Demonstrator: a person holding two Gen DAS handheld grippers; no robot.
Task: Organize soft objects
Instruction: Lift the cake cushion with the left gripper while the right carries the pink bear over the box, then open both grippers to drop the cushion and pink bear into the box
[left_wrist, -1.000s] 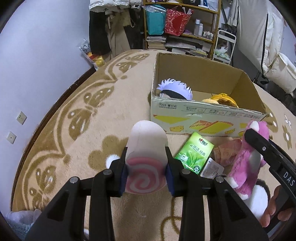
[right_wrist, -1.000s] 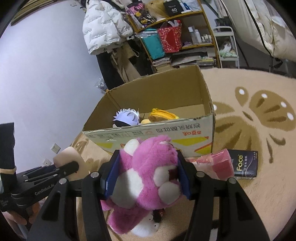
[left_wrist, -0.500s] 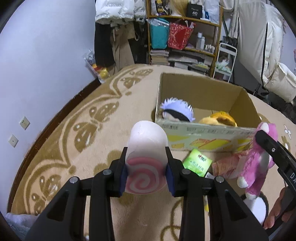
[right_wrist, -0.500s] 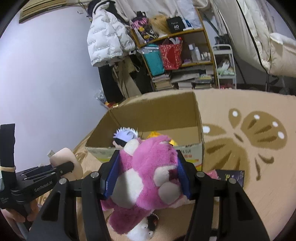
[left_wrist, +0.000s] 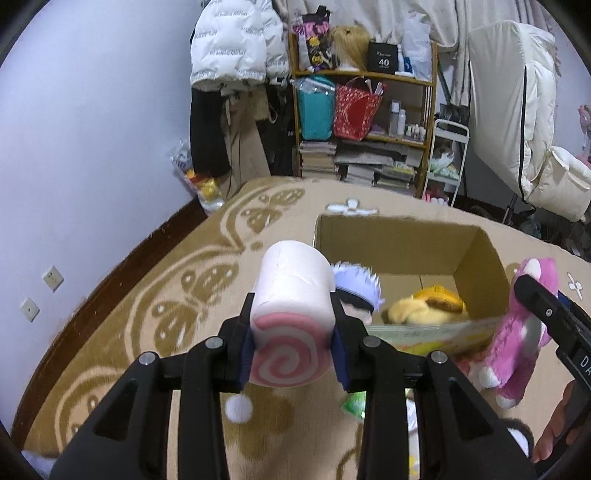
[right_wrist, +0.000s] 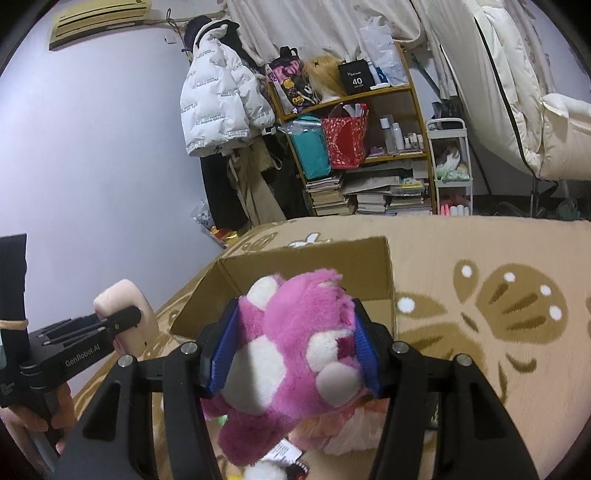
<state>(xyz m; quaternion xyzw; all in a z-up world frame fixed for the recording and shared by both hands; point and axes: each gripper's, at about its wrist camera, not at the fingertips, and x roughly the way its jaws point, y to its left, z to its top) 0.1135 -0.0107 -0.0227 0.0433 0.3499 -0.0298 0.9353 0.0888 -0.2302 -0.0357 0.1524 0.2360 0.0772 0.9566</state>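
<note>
My left gripper (left_wrist: 293, 345) is shut on a pink-swirl roll cake plush (left_wrist: 291, 317), held in the air just left of and in front of the open cardboard box (left_wrist: 480, 258). My right gripper (right_wrist: 291, 354) is shut on a pink and white bear plush (right_wrist: 291, 354), held above the box's near wall (right_wrist: 306, 273). The bear also shows in the left wrist view (left_wrist: 521, 332) at the box's right corner. Inside the box lie a white-haired doll (left_wrist: 356, 286) and a yellow plush (left_wrist: 428, 308).
On the carpet (left_wrist: 147, 332) in front of the box lie a green tissue pack (left_wrist: 354, 404), a pink packet (right_wrist: 343, 432) and a black-and-white plush (right_wrist: 273, 470). A cluttered bookshelf (left_wrist: 365, 122) and hanging coats (left_wrist: 229, 74) stand at the far wall.
Both grippers have risen with their plush toys and moved toward the box, so the box interior now shows lower in each view.
</note>
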